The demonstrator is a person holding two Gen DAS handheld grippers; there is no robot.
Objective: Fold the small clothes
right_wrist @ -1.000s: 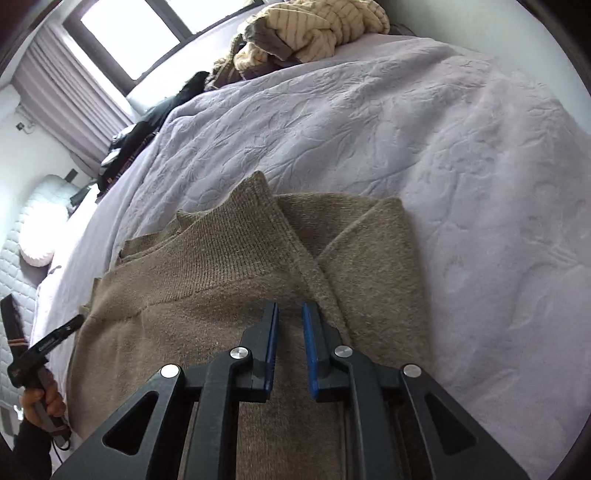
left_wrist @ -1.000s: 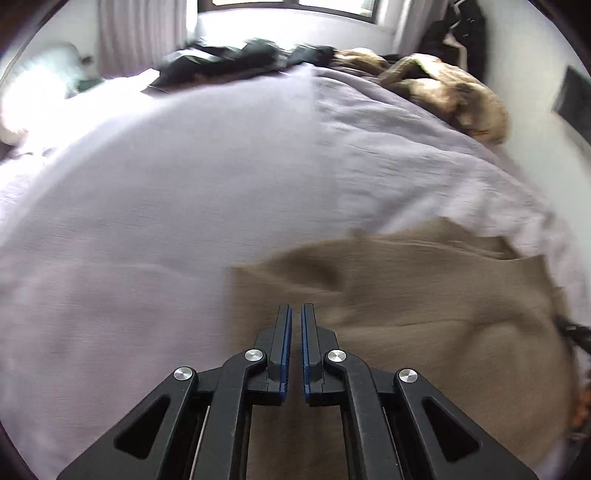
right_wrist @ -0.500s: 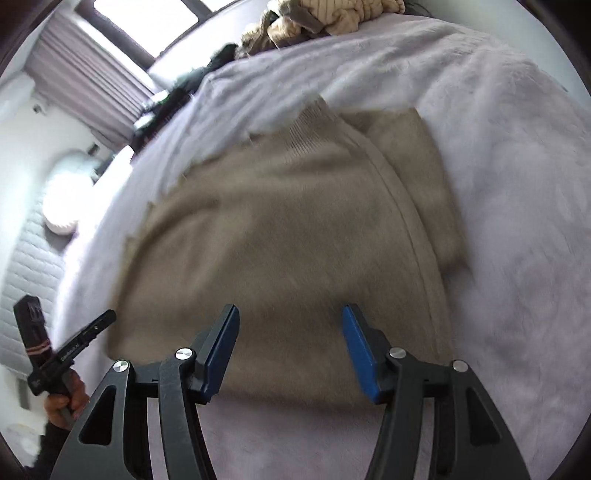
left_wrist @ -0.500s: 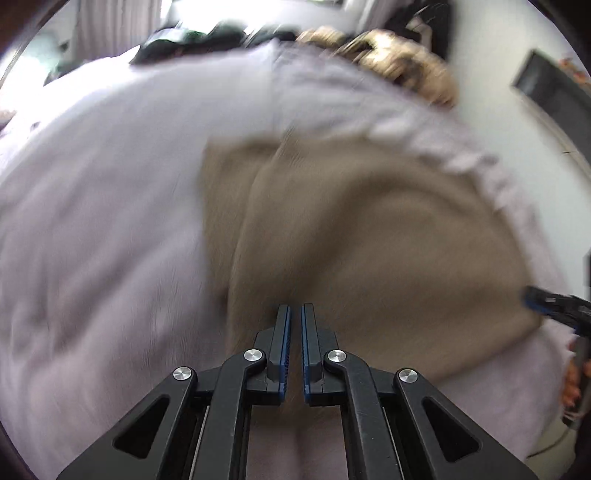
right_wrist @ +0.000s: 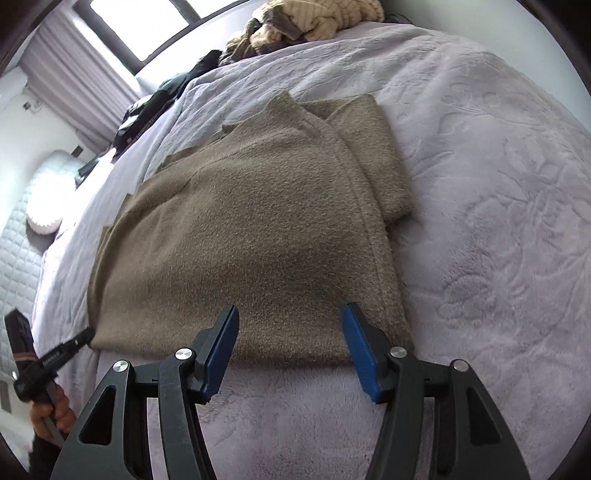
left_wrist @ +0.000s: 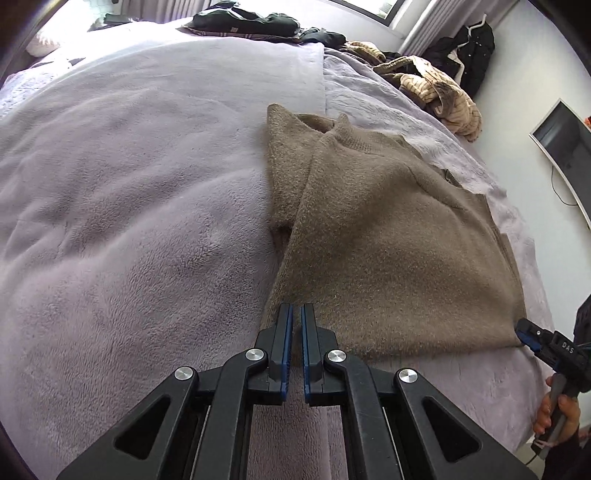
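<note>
A brown knit sweater (left_wrist: pixel 388 236) lies folded on the lilac bed cover (left_wrist: pixel 129 206), one side panel folded over its body. It also shows in the right wrist view (right_wrist: pixel 251 229). My left gripper (left_wrist: pixel 297 314) is shut and empty, just over the sweater's near left corner. My right gripper (right_wrist: pixel 290 314) is open and empty, its tips above the sweater's near hem. The right gripper also shows at the right edge of the left wrist view (left_wrist: pixel 546 343), and the left one at the left edge of the right wrist view (right_wrist: pixel 62 350).
A heap of tan striped clothes (left_wrist: pixel 439 88) and dark garments (left_wrist: pixel 251 22) lie at the bed's far end. A dark coat (left_wrist: pixel 469 48) hangs by the wall, next to a wall screen (left_wrist: pixel 565 147). A padded headboard (right_wrist: pixel 22 229) stands to the left.
My right gripper opened, let go of the sweater and drew back to its hem. My left gripper pulled back to the near left corner, staying shut.
</note>
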